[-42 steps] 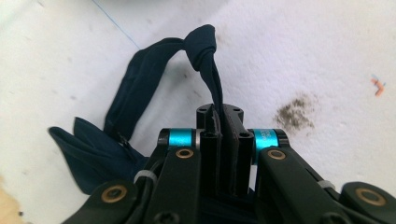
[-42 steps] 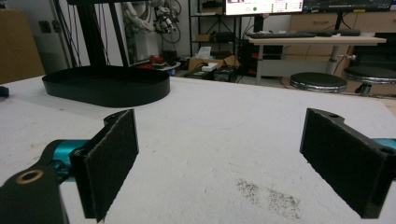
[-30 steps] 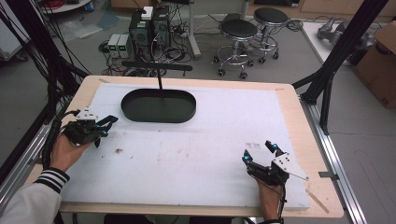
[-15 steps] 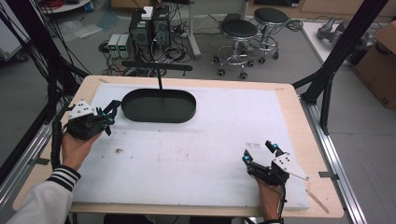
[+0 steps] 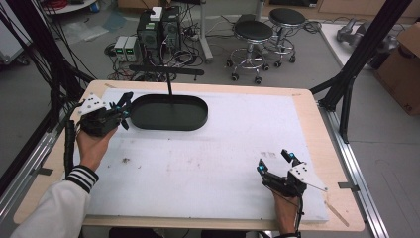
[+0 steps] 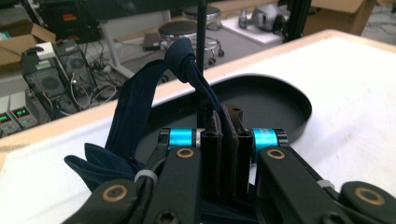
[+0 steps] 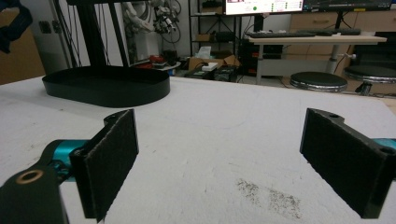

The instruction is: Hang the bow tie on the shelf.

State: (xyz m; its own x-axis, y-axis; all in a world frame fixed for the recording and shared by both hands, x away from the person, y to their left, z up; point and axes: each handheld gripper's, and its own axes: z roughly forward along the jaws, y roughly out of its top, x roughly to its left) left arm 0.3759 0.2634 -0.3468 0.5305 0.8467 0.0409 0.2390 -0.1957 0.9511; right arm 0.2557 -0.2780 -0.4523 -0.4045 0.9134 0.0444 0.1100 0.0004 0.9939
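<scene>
Our left tongs (image 5: 124, 110) sit at the far left of the bench (image 5: 307, 106), just at the left end of the black oval tray (image 5: 168, 112), and they are clamped on a dark blue cloth (image 6: 140, 112). In the left gripper view we see the cloth pinched between the two pads, with one band of it rising in a loop to a knot-like fold above the jaws and the rest hanging in folds down to the left, over the white mat (image 5: 213, 163). From that view the cloth lies in front of the tray's near rim; we cannot tell whether any of it touches the tray. A thin black post (image 6: 201, 46) stands upright behind the tray. Our right tongs (image 5: 275, 161) rest near the front right of the mat, well apart from the tray, with the jaws wide apart and nothing between them. In the right gripper view a smudge of dark specks (image 7: 268, 193) marks the mat between the pads.
</scene>
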